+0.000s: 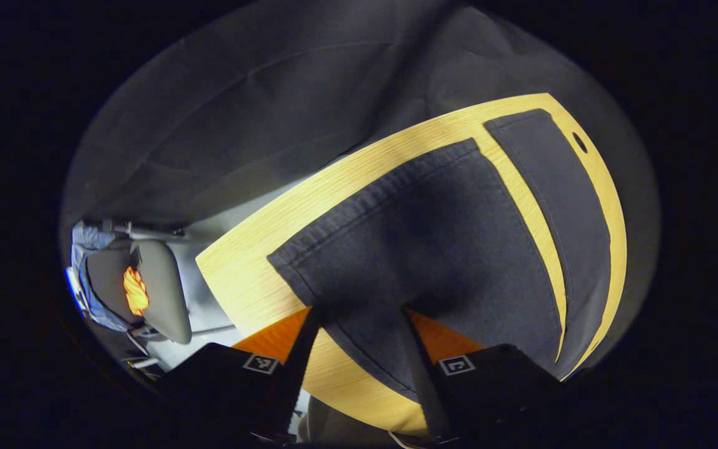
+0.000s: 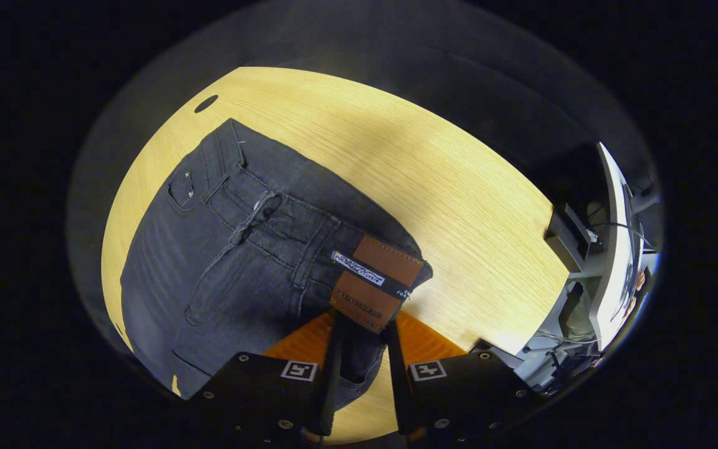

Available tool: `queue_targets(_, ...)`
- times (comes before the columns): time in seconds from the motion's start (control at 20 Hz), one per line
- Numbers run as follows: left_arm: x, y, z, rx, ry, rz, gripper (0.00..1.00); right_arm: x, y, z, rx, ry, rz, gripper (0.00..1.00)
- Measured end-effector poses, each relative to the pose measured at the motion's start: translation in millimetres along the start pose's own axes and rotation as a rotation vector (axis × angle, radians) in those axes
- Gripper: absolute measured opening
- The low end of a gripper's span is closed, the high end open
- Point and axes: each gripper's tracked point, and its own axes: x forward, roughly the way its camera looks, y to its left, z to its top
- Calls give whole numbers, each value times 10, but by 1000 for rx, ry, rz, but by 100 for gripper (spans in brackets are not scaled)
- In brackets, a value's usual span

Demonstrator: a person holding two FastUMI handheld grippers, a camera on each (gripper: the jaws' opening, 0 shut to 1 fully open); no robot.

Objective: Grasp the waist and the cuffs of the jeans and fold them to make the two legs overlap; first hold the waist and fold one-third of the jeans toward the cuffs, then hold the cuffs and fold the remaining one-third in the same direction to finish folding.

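Two legs of the dark grey jeans (image 1: 434, 249) lie spread flat on the pale wooden surface (image 1: 253, 287), a strip of wood showing between them in the left gripper view, with the hemmed cuff of the nearer leg reaching toward the camera. The left claw (image 1: 359, 349) has its fingers apart on either side of that cuff's corner; whether they press on it I cannot tell. In the right gripper view the jeans (image 2: 222, 249) show their waist end: button fly, belt loops, a front pocket and a brown leather patch (image 2: 376, 282) on the waistband. The right claw (image 2: 362, 355) is narrowed around the waistband just below the patch, gripping the fabric. The surface has a dark oval hole (image 2: 206, 103) near its far edge. A grey chair (image 1: 159, 287) stands beyond the surface in the left gripper view; a monitor edge (image 2: 611, 249) stands off to the side in the right gripper view.
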Motion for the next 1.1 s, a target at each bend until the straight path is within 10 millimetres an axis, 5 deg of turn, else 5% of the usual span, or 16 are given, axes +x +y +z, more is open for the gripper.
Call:
queue_targets(0.15, 2, -118, 154, -16, -70, -87, 12, -1, -8, 14, 66, 7, 58, 40)
queue_targets(0.2, -2, -132, 162, -48, -86, -138, 12, 0, 16, 9, 114, 14, 94, 19)
queue_targets(0.3, -21, -191, 170, -83, -86, -225, 1, -12, 52, -11, 203, 34, 179, 21)
queue_targets(0.4, -95, -181, 200, -87, -127, -286, 1, -75, 109, 18, 303, 30, 276, 21)
queue_targets(0.45, -174, -178, 232, -75, -152, -310, 1, -81, 160, 12, 356, 19, 318, 10)
queue_targets(0.85, -989, -559, 571, -1, -296, -490, 1, -532, 277, 122, 410, -93, 463, 10)
queue_targets(1.1, -1059, -788, 766, 21, -309, -515, 1, -800, 448, 226, 434, -138, 501, 10)
